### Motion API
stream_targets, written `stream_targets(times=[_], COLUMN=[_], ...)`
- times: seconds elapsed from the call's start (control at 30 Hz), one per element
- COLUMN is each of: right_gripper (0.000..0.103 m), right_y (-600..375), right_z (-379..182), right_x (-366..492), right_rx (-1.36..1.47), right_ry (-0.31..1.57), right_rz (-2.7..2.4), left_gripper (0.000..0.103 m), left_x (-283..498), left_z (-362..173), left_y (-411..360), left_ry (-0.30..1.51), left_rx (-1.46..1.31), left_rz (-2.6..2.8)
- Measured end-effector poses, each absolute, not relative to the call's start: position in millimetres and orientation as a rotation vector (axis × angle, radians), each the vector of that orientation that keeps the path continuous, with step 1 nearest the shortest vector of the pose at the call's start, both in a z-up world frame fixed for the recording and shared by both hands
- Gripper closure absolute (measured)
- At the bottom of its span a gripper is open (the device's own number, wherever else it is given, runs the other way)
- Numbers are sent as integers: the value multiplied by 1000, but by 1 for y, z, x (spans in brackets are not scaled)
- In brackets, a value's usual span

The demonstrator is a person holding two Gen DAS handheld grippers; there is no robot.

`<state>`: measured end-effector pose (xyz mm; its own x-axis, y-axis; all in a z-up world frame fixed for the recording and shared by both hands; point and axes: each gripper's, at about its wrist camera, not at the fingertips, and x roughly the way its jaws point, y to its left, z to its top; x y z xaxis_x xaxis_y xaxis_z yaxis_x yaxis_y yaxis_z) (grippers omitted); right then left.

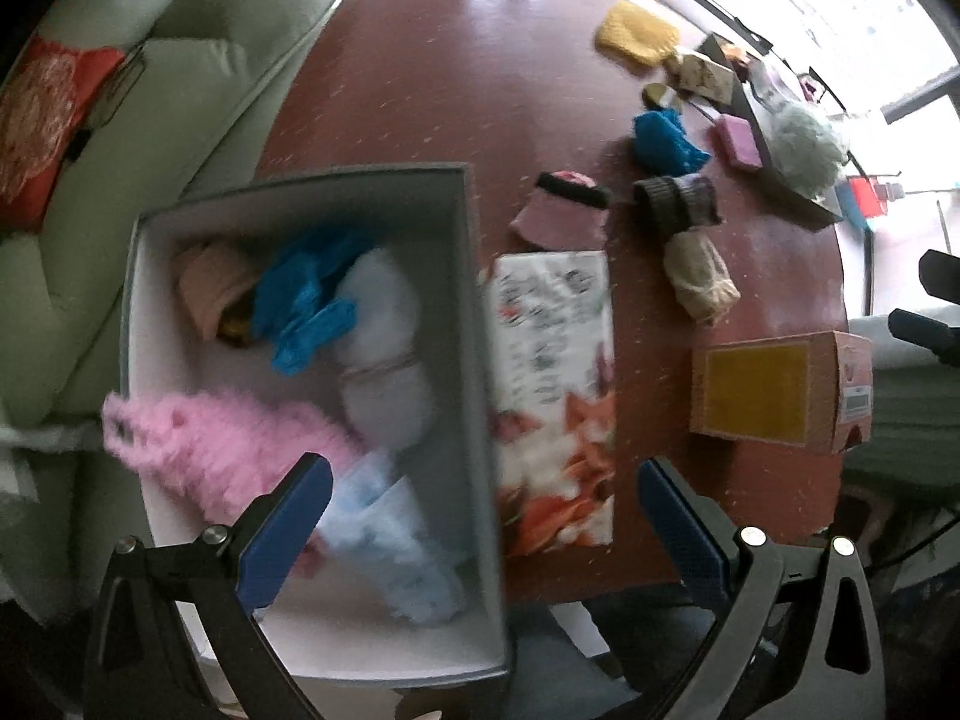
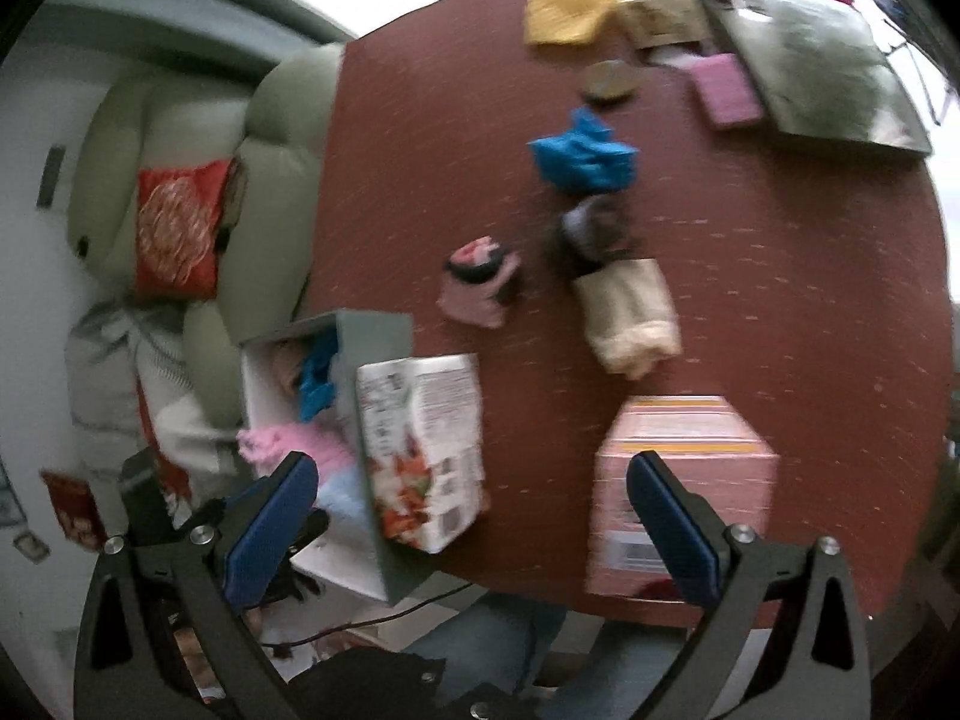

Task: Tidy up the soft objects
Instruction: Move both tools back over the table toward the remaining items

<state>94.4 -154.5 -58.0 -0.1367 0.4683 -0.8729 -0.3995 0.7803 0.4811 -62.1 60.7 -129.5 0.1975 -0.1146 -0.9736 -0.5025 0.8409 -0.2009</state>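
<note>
A grey box (image 1: pixel 474 324) with a white inside stands at the table's left edge. It holds a pink fluffy piece (image 1: pixel 228 450), a light blue piece (image 1: pixel 396 546), a blue knit piece (image 1: pixel 312 306), a white fluffy piece (image 1: pixel 384 348) and a tan piece (image 1: pixel 210 288). My left gripper (image 1: pixel 480 534) is open and empty above the box's near end. On the table lie a pink sock (image 2: pixel 480 288), a brown sock (image 2: pixel 591 234), a beige sock (image 2: pixel 633 315), a blue knit piece (image 2: pixel 582 153) and a yellow cloth (image 2: pixel 567 6). My right gripper (image 2: pixel 474 534) is open and empty above the near table edge.
A tissue pack (image 1: pixel 552 396) lies beside the box (image 2: pixel 375 360). An orange carton (image 2: pixel 678 480) stands near the front edge. A dark tray (image 2: pixel 840 72) with a grey fluffy ball, a pink sponge (image 2: pixel 723 90) and small boxes sit at the far right. A green sofa (image 1: pixel 150 180) borders the left.
</note>
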Motion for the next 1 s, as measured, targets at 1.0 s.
stream_targets(times=[1.0], right_gripper=[0], right_y=[-201], right_z=[-83], right_x=[236], right_rx=[-79], right_ry=[1402], right_rz=[654], left_gripper=[1], left_x=[103], left_z=[-170], left_y=[46], left_ry=[1464], left_rx=[-456], left_rz=[482])
